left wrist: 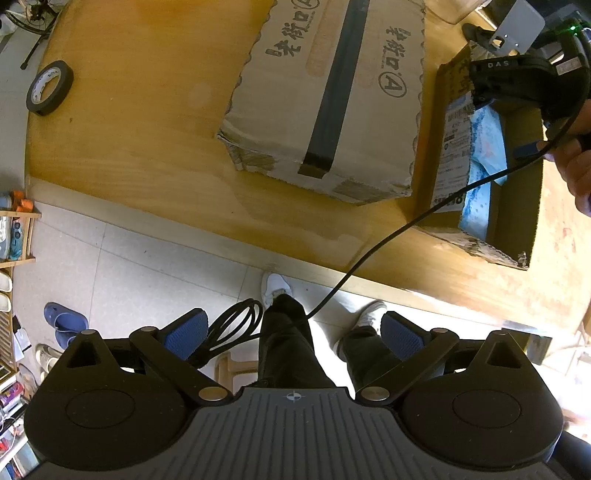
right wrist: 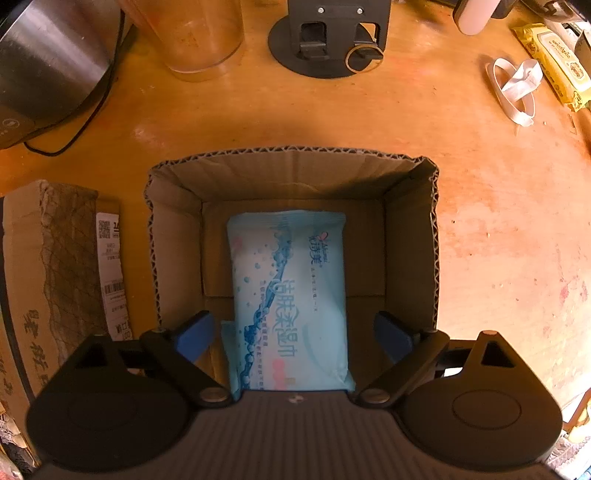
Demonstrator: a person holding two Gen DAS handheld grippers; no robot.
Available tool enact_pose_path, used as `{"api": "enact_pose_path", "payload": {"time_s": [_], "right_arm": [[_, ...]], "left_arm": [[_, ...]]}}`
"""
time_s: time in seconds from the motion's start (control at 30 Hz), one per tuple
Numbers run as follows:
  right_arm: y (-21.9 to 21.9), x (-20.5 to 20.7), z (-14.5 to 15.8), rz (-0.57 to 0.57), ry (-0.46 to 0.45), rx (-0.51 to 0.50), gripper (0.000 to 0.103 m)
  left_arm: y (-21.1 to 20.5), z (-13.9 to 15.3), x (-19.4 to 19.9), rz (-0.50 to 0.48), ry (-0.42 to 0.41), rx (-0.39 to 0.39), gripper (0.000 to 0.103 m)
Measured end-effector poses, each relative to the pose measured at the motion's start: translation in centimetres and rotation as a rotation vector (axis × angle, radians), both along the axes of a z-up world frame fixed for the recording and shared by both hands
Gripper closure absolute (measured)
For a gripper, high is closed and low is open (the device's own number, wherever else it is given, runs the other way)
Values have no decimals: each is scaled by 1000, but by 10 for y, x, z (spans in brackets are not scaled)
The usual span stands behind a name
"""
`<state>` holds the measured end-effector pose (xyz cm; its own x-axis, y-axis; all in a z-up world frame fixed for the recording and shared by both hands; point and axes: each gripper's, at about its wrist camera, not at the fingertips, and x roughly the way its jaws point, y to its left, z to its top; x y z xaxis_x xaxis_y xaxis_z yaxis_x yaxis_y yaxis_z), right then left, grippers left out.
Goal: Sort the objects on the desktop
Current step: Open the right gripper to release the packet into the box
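A light-blue pack of wet wipes lies flat on the floor of a small open cardboard box. My right gripper hangs over the box's near end, pointing down. It is open: a blue pad stands clear of the pack on each side. The left wrist view shows the same box at the right with the wipes inside it. My left gripper is open and holds nothing, out past the table's front edge above the floor.
A large taped cardboard box sits just left of the small one. A black tape roll lies at the table's far left. Beyond the small box are a black stand, a clear container, a metal appliance, a white strap and a yellow pack.
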<state>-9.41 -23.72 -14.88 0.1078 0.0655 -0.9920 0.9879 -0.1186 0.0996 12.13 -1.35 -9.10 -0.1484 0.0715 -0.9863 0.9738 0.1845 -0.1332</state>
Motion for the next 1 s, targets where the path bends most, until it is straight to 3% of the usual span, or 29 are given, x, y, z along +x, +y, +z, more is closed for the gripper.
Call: {"api": "enact_pose_path", "payload": {"time_s": [0.1, 0.2, 0.8, 1.0], "right_arm": [[-4, 2, -3, 2, -1, -1, 8], [-5, 5, 0, 10, 2, -12, 0], [-12, 5, 5, 38, -21, -45, 0], [-1, -2, 22, 37, -28, -50, 0]], "left_arm": [[0, 0, 0, 2, 0, -1, 0], [1, 1, 0, 4, 0, -3, 0], [3, 7, -2, 0, 2, -26, 0], [2, 9, -4, -8, -2, -34, 0]]}}
